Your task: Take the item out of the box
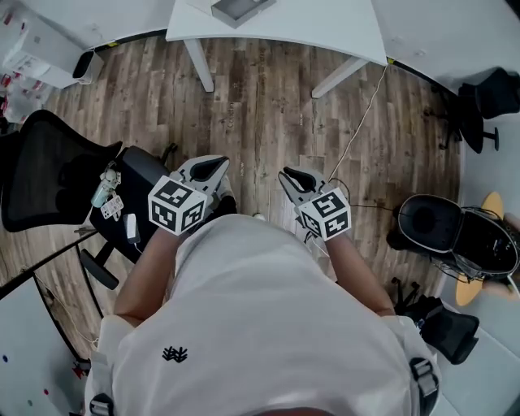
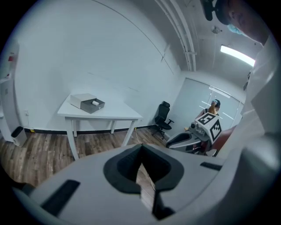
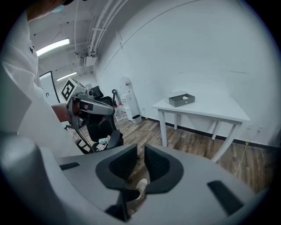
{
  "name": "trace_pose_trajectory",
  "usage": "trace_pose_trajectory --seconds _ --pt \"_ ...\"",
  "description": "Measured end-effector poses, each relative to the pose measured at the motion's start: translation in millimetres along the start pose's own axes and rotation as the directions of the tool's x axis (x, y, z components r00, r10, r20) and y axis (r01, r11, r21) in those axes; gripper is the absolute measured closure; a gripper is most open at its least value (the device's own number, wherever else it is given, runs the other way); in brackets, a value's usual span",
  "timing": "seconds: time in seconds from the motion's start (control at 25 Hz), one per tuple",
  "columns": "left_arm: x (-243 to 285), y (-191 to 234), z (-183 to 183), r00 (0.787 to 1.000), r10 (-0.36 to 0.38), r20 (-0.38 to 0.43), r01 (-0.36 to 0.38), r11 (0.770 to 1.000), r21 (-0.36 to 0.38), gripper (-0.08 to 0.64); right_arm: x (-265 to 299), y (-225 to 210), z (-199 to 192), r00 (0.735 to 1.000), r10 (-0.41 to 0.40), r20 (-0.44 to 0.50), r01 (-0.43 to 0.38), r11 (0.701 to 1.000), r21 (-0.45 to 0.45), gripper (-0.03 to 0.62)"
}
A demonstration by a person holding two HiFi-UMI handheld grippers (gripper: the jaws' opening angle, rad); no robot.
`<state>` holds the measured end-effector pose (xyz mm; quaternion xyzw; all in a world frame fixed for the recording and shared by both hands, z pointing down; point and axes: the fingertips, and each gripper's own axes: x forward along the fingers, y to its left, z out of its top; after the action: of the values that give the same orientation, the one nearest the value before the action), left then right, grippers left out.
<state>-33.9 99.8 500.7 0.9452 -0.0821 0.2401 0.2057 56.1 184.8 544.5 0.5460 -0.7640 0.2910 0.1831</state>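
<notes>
A grey box [image 1: 240, 8] stands on the white table [image 1: 325, 28] at the far side of the room, well away from both grippers. The left gripper view shows the box [image 2: 88, 103] with something small and white in its open top; the right gripper view shows the box [image 3: 182, 99] too. I hold both grippers in front of my chest, above the wooden floor. My left gripper [image 1: 213, 168] [image 2: 141, 149] has its jaw tips touching, with nothing between them. My right gripper [image 1: 294, 180] [image 3: 141, 151] shows a narrow gap between its pads, also empty.
A black office chair [image 1: 57, 171] with small items on its seat [image 1: 110, 199] stands close on my left. Another black chair [image 1: 487, 106] and a round black seat [image 1: 431, 223] are on the right. A cable [image 1: 361, 122] runs over the floor from the table.
</notes>
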Motion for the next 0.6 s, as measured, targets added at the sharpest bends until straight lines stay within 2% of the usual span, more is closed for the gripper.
trace_pose_trajectory --seconds 0.24,0.4,0.6 --pt "-10 40 12 0.999 -0.028 0.02 0.028 1.0 -0.009 0.554 44 -8 52 1.0 -0.017 0.011 0.017 0.999 -0.038 0.541" --pt "-20 70 14 1.0 -0.014 0.024 0.014 1.0 -0.022 0.554 63 -12 78 0.999 -0.04 0.027 0.041 0.999 -0.029 0.548" --pt "-22 97 29 0.998 0.019 0.058 -0.016 0.998 -0.055 0.554 81 -24 98 1.0 -0.02 0.0 0.02 0.998 -0.056 0.555"
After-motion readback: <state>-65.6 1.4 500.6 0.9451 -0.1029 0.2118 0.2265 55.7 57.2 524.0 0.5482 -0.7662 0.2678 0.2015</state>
